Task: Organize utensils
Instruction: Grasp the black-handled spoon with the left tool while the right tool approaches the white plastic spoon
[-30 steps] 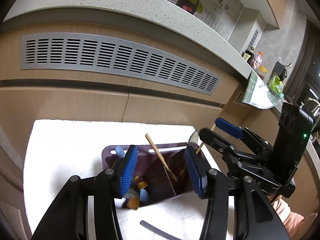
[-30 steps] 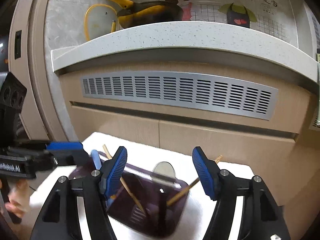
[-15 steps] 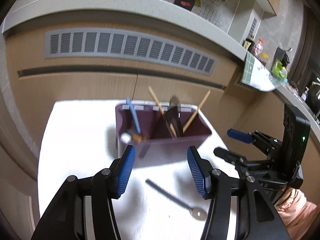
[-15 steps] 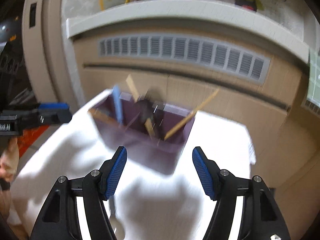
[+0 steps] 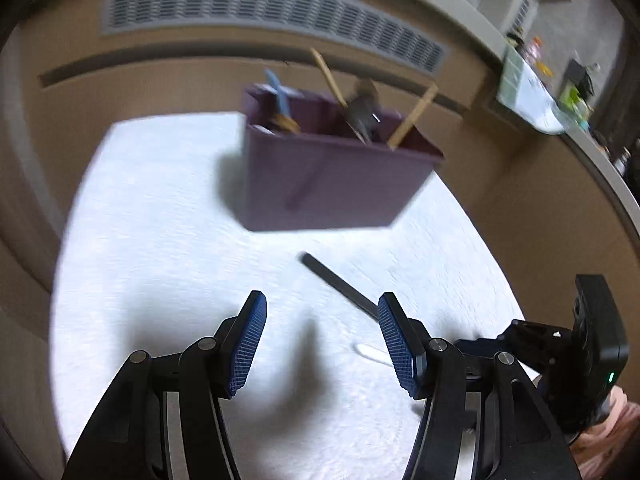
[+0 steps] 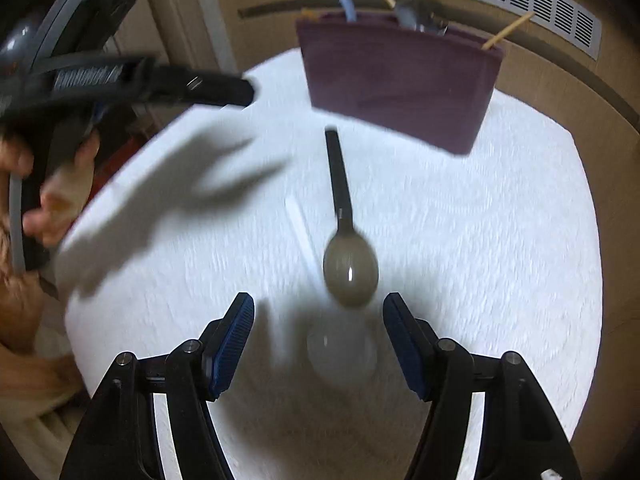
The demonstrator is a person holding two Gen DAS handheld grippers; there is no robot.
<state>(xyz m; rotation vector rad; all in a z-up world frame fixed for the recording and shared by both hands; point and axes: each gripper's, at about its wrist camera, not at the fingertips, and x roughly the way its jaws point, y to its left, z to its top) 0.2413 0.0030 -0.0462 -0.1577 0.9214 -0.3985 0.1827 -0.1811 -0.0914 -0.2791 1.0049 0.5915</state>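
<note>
A purple utensil holder stands at the far side of the white cloth, with chopsticks, a blue handle and a dark spoon in it; it also shows in the right wrist view. A dark-handled metal spoon lies on the cloth, bowl toward my right gripper, which is open and empty just behind it. A white spoon lies beside it, its bowl between the right fingers. My left gripper is open and empty above the cloth; the dark spoon's handle lies ahead of it.
The white cloth covers a small table set against a wooden counter front with a grey vent grille. The left gripper's body reaches in from the left in the right wrist view. The views are blurred.
Both grippers have pulled back from the purple holder and tilted down toward the cloth. The two spoons on the cloth have come into view. Both stay open.
</note>
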